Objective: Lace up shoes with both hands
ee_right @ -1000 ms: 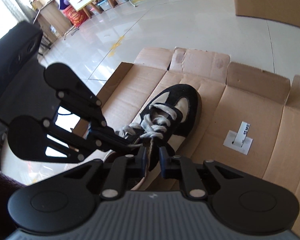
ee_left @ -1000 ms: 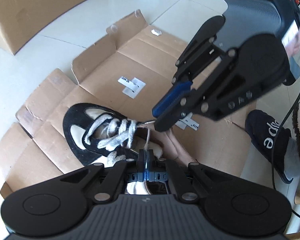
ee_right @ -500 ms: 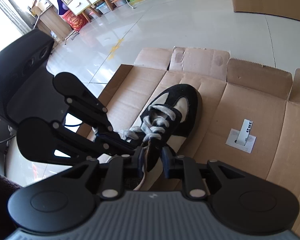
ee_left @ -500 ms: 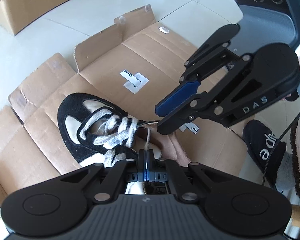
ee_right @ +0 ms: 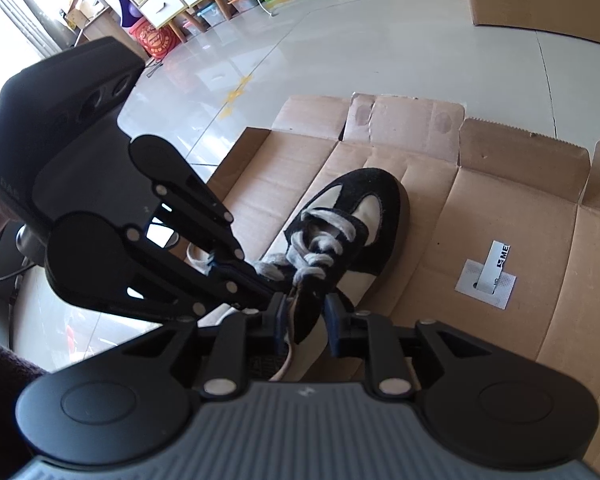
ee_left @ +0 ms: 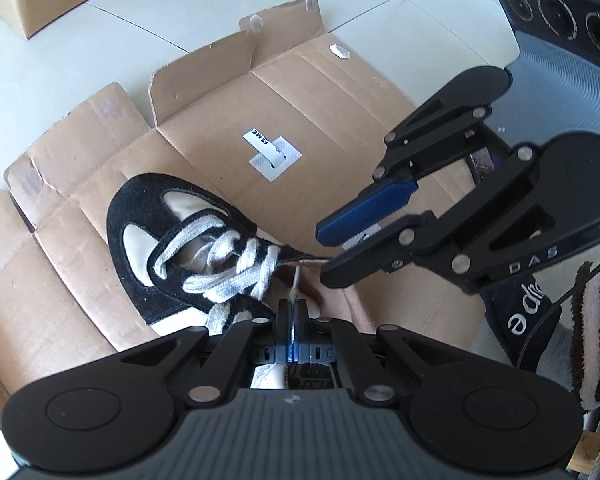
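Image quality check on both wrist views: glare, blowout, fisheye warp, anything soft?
Left wrist: sharp on the shoe; floor tiles washed pale, cardboard edges bowed by the fisheye. Right wrist: window blown out top left, glare streak on the floor, shoe crisp.

The left gripper (ee_left: 291,312) points steeply down, jaws pressed together. The right gripper (ee_right: 305,312), just beside it, is parted.

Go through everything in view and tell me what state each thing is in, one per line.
Shoe: on flattened cardboard, partly laced.
Lace end: pinched in the left tool, running up to the shoe's eyelet flap.
Left tool: shut on the lace end.
Right tool: open, straddling the shoe's eyelet flap.
Cardboard: opened flat on the floor.
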A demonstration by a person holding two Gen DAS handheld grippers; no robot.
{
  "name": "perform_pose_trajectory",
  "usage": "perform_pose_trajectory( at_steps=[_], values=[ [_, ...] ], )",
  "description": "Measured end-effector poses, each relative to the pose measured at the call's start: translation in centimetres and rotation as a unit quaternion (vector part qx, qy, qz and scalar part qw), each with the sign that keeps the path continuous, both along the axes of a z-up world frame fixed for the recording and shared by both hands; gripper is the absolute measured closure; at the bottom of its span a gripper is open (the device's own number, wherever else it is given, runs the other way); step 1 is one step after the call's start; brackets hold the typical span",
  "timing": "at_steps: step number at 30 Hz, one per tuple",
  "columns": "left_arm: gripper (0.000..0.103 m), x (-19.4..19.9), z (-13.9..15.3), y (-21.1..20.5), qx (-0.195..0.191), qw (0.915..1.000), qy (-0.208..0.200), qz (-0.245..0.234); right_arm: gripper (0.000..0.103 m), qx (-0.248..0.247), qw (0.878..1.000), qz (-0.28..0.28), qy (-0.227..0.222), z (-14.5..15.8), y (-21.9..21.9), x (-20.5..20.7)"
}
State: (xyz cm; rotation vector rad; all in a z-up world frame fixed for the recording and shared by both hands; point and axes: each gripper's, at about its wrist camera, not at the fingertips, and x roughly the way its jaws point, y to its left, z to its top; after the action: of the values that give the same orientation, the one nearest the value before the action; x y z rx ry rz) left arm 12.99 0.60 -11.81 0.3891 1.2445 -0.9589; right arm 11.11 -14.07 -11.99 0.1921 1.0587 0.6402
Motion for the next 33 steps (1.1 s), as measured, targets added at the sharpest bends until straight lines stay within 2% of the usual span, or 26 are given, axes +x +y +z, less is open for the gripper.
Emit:
perform_pose_trajectory(
  at_steps=[5,6,11,16,20,25,27,29,30,33],
  values=[
    [0.103,0.1,0.4,-0.7,-0.01,0.9999,-0.011,-0.001,0.077,-0.002,1.0,0.0,0.002,0.1,0.0,0.0],
    [0.103,0.1,0.4,-0.8,-0.011,0.9999,-0.013,-0.002,0.074,-0.001,1.0,-0.002,0.006,0.1,-0.1,0.1],
    [0.103,0.1,0.4,-1.2,-0.013,0.9997,-0.019,-0.003,0.073,0.025,0.999,-0.026,0.039,0.1,-1.1,0.6],
    [0.103,0.1,0.4,-1.1,-0.013,0.9997,-0.02,0.001,0.077,0.057,0.993,-0.071,0.073,-0.3,-2.4,1.5],
    [0.103,0.0,0.5,-1.1,-0.012,0.9996,-0.024,-0.001,0.079,0.097,0.983,-0.106,0.111,-1.4,-3.0,2.5],
    [0.102,-0.1,0.4,-1.0,-0.011,0.9996,-0.025,0.001,0.091,0.134,0.97,-0.13,0.153,-2.9,-2.8,3.0],
    [0.101,-0.2,0.4,-0.9,-0.011,0.9996,-0.027,0.005,0.092,0.135,0.97,-0.135,0.153,-2.8,-2.8,3.0],
    [0.096,-0.2,0.5,-0.7,-0.014,0.9995,-0.025,0.011,0.096,0.12,0.975,-0.133,0.133,-2.1,-2.6,2.7],
    [0.093,-0.2,0.5,-0.6,-0.015,0.9995,-0.023,0.014,0.101,0.107,0.978,-0.132,0.121,-1.7,-2.4,2.6],
    [0.076,-0.7,1.1,-0.4,-0.009,0.9994,-0.026,0.02,0.102,0.07,0.986,-0.124,0.087,-0.8,-2.2,2.1]
  ],
)
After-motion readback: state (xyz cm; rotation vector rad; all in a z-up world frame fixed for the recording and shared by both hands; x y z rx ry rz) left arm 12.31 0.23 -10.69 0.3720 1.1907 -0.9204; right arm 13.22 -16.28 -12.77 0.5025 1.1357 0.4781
